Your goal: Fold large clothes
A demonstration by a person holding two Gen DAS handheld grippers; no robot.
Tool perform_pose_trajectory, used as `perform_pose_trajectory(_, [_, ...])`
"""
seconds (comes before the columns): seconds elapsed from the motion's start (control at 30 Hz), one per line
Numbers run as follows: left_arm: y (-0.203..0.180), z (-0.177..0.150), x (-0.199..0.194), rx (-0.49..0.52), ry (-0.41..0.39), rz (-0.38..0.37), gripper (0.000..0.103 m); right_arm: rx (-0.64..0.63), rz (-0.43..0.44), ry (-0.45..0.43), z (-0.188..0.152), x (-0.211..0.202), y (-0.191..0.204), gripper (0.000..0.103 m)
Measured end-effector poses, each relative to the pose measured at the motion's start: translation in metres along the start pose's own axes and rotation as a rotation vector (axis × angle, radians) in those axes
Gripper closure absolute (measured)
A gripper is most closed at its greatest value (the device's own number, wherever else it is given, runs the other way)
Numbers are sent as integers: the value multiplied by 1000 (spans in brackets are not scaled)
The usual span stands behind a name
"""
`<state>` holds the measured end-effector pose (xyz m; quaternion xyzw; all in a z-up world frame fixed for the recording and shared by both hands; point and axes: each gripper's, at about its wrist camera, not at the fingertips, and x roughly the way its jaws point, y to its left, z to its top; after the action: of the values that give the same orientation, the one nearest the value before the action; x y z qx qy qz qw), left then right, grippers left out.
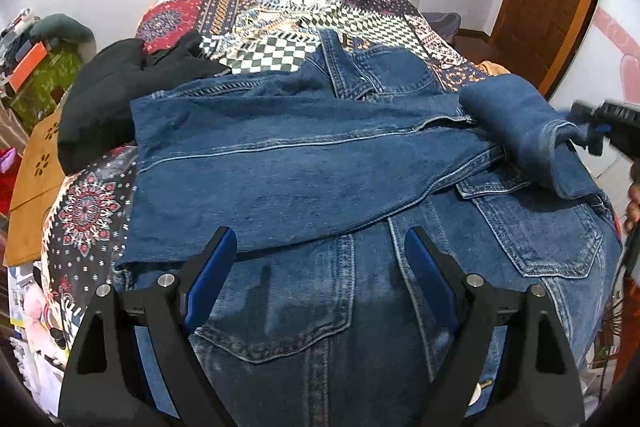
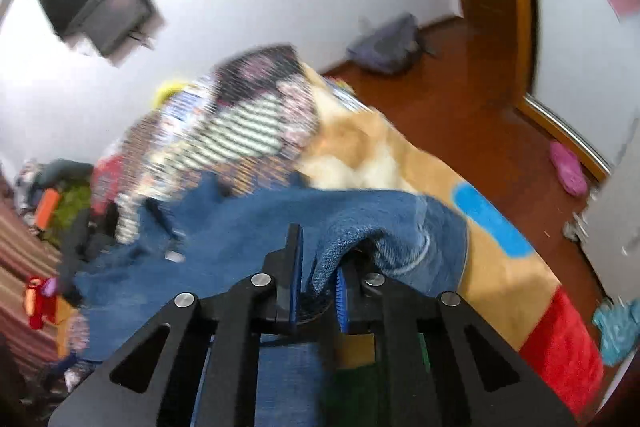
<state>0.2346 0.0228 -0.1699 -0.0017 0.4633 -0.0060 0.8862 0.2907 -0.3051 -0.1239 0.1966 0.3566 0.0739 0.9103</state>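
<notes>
A blue denim jacket [image 1: 304, 167] lies spread on the bed, one sleeve folded across its body. My left gripper [image 1: 320, 233] hovers open just above the jacket's lower front, with nothing between its blue pads. The other sleeve [image 1: 524, 131] is lifted at the right edge, where my right gripper [image 1: 596, 131] holds its cuff. In the blurred right wrist view the right gripper [image 2: 322, 259] is shut on the denim cuff [image 2: 372, 239], which bunches up between the pads and hides the right fingertip.
A black garment [image 1: 120, 99] lies left of the jacket on the patterned bedspread [image 1: 280, 15]. A tan cloth [image 1: 32, 187] hangs off the left side. A bright blanket [image 2: 500, 267] covers the bed's right edge. The wooden floor holds a bag [image 2: 384, 43] and a pink slipper [image 2: 568, 167].
</notes>
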Motion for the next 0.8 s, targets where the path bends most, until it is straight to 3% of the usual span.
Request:
perform_pose_trajectory(0.2, [20, -5, -11, -48, -30, -26, 17, -174, 150, -83, 22, -33, 91, 92])
perform_pose_trajectory(0.37, [46, -11, -28, -97, -71, -32, 17, -333, 276, -19, 2, -25, 174, 92])
perform_pose_trajectory(0.47, [64, -17, -40, -131, -96, -29, 17, -408, 339, 76, -23, -6, 214, 92])
perform_pose_trajectory(0.57, [83, -25, -46, -167, -106, -25, 17, -441, 417, 239, -57, 25, 245, 92])
perform_pose_trajectory(0.8, [123, -44, -45, -247, -76, 4, 17, -504, 415, 519, -118, 79, 261, 92])
